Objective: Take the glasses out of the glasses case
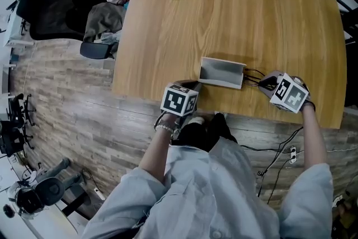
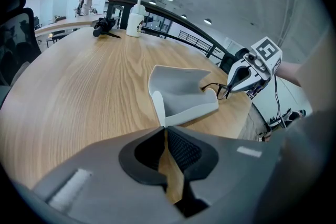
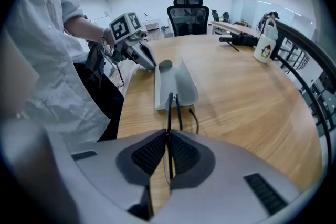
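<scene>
The left gripper (image 2: 165,131) is pinching the open grey glasses case (image 1: 221,73) at one corner, anchoring it on the tabletop (image 1: 251,19). The right gripper (image 3: 168,139) is clamping the black glasses (image 3: 169,107) at the case's other end.

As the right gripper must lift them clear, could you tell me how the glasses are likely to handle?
The glasses look thin-framed, so they are probably light and fragile. The right gripper is shut on one slim part, so they may swing or twist. Being wiry, they probably flex a little.
</scene>
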